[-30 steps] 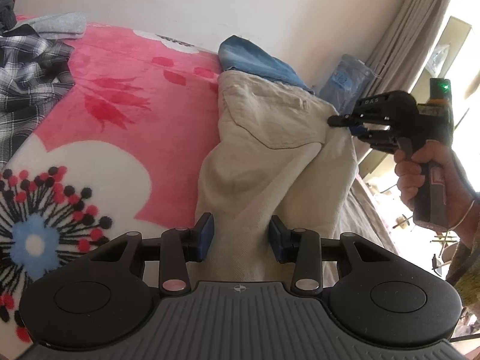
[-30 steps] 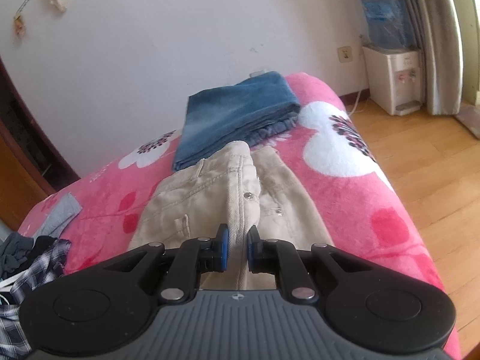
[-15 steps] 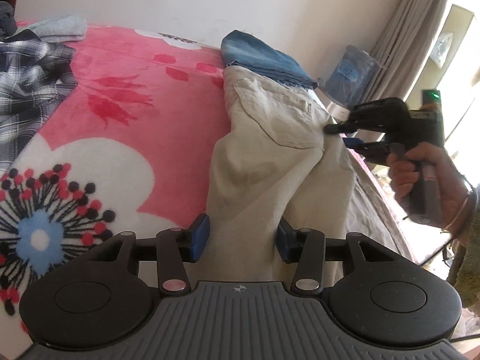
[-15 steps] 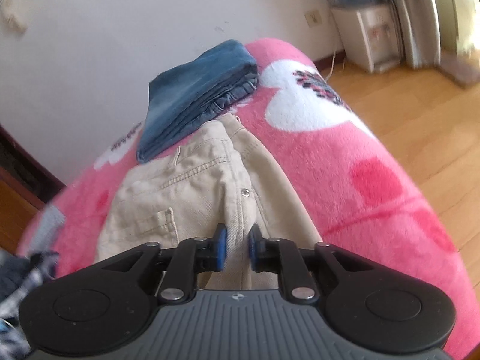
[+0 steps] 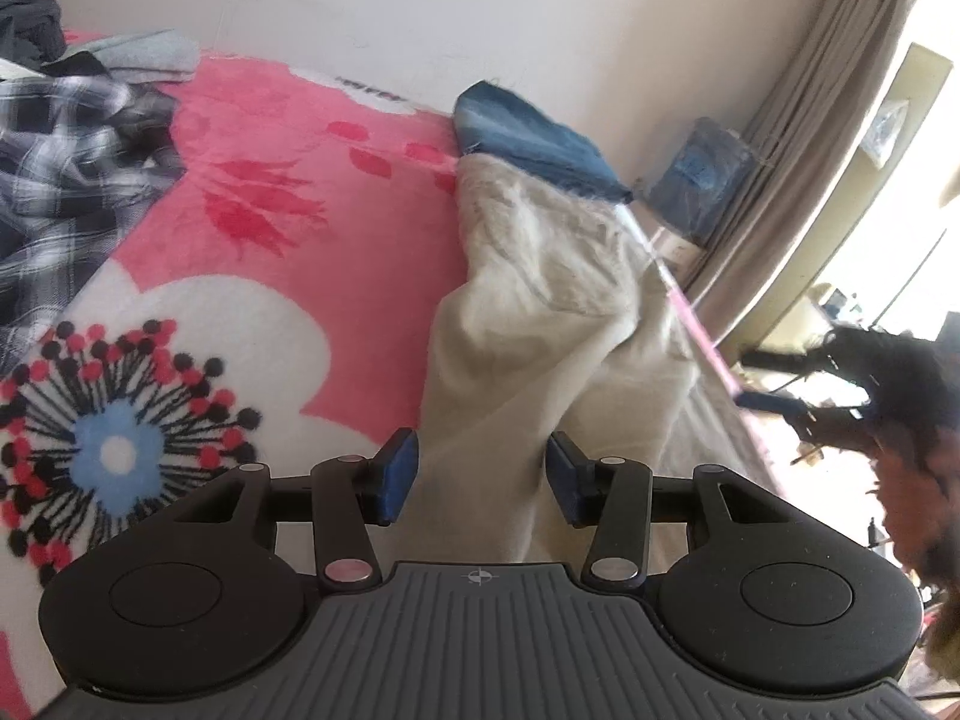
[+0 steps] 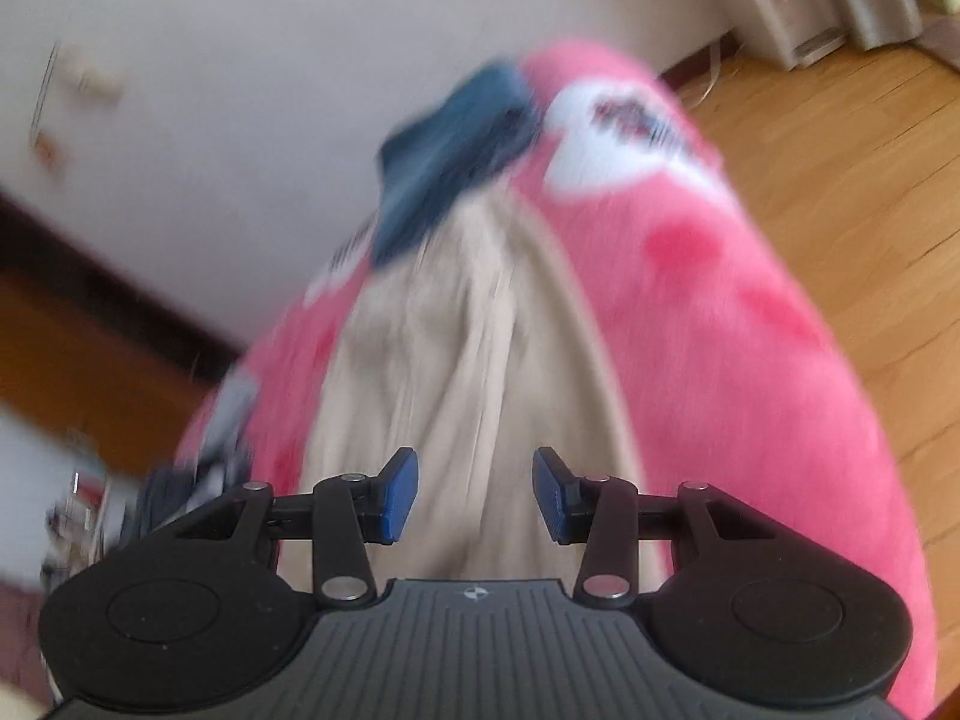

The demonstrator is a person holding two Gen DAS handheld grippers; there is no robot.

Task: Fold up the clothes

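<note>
Beige trousers (image 5: 540, 312) lie lengthwise on the pink flowered blanket (image 5: 270, 228), with their waist against a folded pair of blue jeans (image 5: 528, 138). My left gripper (image 5: 480, 477) is open over the near trouser leg. The cloth runs through the gap and the pads do not press it. In the blurred right wrist view, my right gripper (image 6: 474, 495) hovers over the beige trousers (image 6: 468, 330). Its jaws are opening and grip nothing. From the left wrist view, the right gripper (image 5: 744, 378) is off the bed's right edge, clear of the cloth.
A heap with a plaid shirt (image 5: 60, 168) and a light-blue garment (image 5: 144, 54) lies at the bed's far left. Beyond the bed's right edge are wooden floor (image 6: 870, 150), a water dispenser (image 6: 786, 6) and a curtain (image 5: 810, 150).
The right gripper let go of the trousers' waist, opened and swung away to the right, off the bed's edge. The left jaws widened slightly and the hand stayed put.
</note>
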